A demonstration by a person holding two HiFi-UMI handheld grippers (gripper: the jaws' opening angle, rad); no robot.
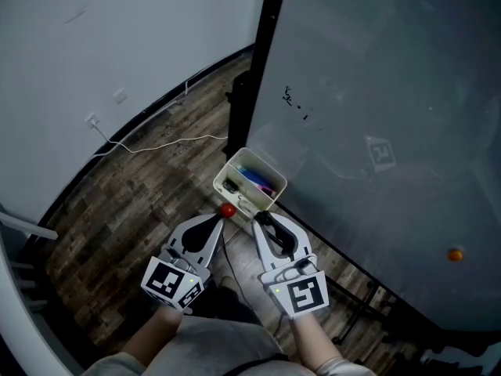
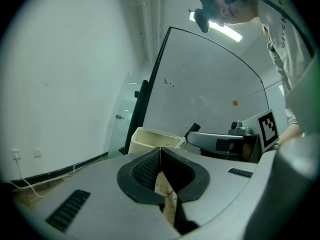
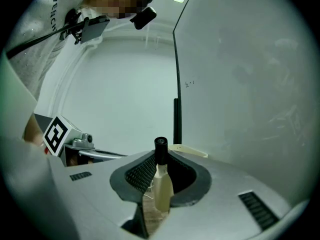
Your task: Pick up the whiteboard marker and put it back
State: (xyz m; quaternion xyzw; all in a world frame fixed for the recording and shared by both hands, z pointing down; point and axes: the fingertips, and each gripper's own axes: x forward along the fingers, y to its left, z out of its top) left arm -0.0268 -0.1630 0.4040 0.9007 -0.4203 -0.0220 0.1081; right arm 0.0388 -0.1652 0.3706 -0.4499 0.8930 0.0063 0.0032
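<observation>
By the whiteboard (image 1: 376, 92), marker (image 3: 161, 181) in right gripper (image 3: 161, 156) fingers, cap outward along them; left gripper (image 2: 160, 153) fingers together.

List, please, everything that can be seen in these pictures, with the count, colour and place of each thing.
whiteboard: one, grey with black frame, at the right
tray: one, cream, at the whiteboard's lower edge
pens: several, blue, pink and black, inside the tray
orange dot: one, on the whiteboard, lower right
cable: one, white, on the wooden floor
sockets: two, white, low on the wall
red thing: one, small, at the left gripper's tip; what it is cannot be told
whiteboard marker: one, cream body, black cap, between the right gripper's jaws
left gripper: one, grey, jaws together
right gripper: one, grey, closed on the whiteboard marker
</observation>
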